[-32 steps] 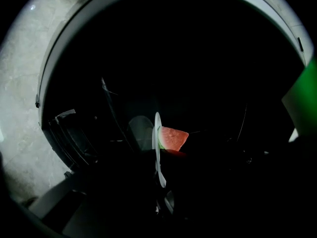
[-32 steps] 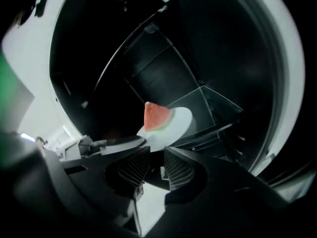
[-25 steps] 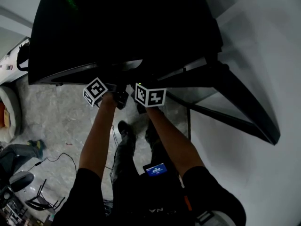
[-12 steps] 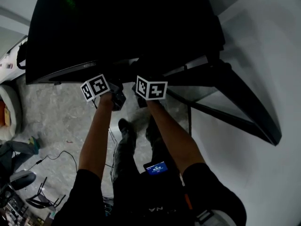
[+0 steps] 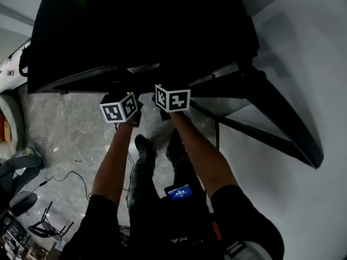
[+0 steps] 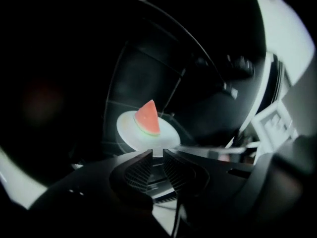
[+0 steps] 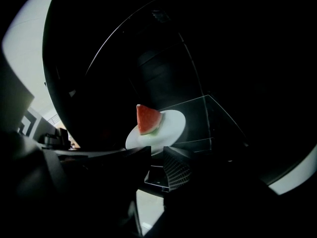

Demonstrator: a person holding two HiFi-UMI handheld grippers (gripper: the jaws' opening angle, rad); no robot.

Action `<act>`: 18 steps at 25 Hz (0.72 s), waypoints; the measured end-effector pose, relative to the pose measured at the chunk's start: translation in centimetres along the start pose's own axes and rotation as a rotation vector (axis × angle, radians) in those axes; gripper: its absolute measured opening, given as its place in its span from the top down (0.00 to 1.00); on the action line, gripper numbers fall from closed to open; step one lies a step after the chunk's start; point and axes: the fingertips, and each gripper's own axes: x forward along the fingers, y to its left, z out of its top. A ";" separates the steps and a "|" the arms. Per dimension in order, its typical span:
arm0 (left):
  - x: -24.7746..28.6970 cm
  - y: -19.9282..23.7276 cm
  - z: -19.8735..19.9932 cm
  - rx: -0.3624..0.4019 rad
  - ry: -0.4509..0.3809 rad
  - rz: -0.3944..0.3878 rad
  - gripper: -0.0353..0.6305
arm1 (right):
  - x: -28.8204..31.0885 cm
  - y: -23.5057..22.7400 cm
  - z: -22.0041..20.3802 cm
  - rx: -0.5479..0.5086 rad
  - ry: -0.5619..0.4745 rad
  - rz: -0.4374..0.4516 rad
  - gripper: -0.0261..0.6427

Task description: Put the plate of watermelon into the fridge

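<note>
One plate [image 6: 130,129], one watermelon wedge [image 6: 148,119], shown only in gripper views, rim pinched by near-closed left gripper [image 6: 157,157] and right gripper [image 7: 157,153].

Dim, underexposed light, grey marbled stone floor [image 5: 70,140], thin black cable [image 5: 71,174] trailing across it, dark metal chair frame [image 5: 46,231] at lower left, plain white wall [image 5: 309,53] on the right

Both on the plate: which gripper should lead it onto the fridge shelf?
Right, probably: right gripper grips the plate rim with the glass shelf just beyond; the left gripper grips the rim too.
</note>
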 end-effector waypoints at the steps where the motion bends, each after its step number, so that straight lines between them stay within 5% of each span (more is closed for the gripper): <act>1: 0.1 0.5 0.0 0.071 0.023 0.046 0.84 | 0.0 0.0 0.0 -0.009 0.002 0.000 0.84; 3: 0.4 1.2 0.0 0.179 0.062 0.111 0.84 | 0.1 -0.1 0.0 -0.021 0.004 -0.002 0.84; 6: 0.6 1.6 0.2 0.244 0.067 0.141 0.85 | 0.3 -0.1 0.3 -0.039 0.007 -0.018 0.84; 18: 1.9 1.8 2.5 0.262 0.053 0.127 0.85 | 1.2 -0.4 2.4 -0.070 0.012 -0.094 0.84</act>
